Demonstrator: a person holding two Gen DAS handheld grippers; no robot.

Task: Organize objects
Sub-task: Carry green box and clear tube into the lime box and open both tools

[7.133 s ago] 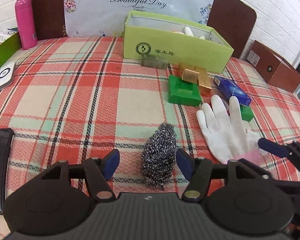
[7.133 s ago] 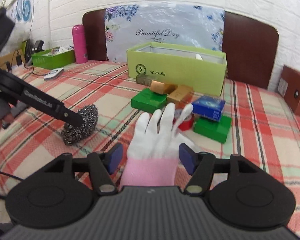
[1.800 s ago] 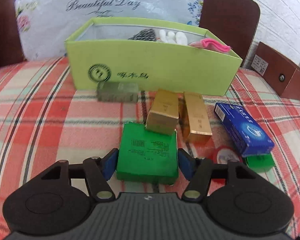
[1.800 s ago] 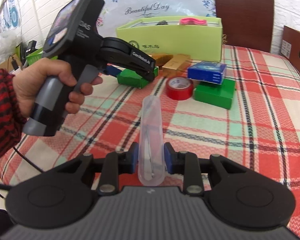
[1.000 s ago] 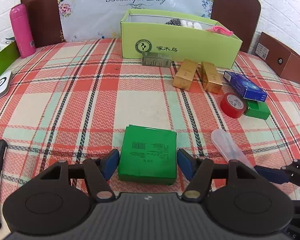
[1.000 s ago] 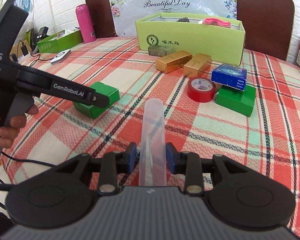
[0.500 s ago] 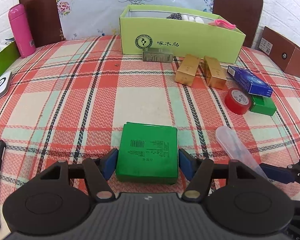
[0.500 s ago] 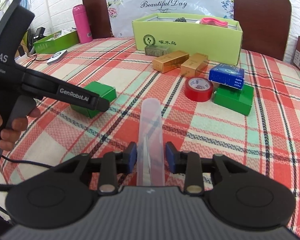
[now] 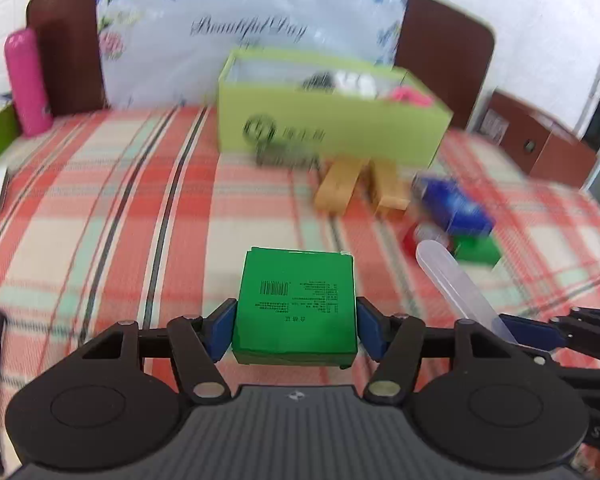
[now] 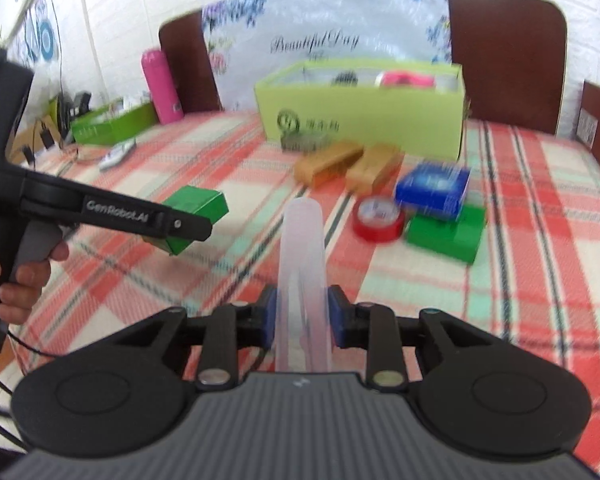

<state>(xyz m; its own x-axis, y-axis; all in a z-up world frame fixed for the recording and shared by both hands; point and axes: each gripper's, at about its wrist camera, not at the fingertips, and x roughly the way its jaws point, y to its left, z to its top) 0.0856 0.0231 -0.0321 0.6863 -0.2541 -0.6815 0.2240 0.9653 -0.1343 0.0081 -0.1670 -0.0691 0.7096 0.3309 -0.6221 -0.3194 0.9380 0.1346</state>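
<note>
Above plaid cloth, left claw clamps green box, barcode visible; right claw grips clear tube.

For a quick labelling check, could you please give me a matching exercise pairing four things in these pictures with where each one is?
Things:
1. green box
2. clear plastic tube
3. blue box
4. pink bottle

Places:
A. on top of another green box
B. between the left gripper fingers
C. upright at the table's far left
D. between the right gripper fingers

Pairs: 1-B, 2-D, 3-A, 4-C
</note>
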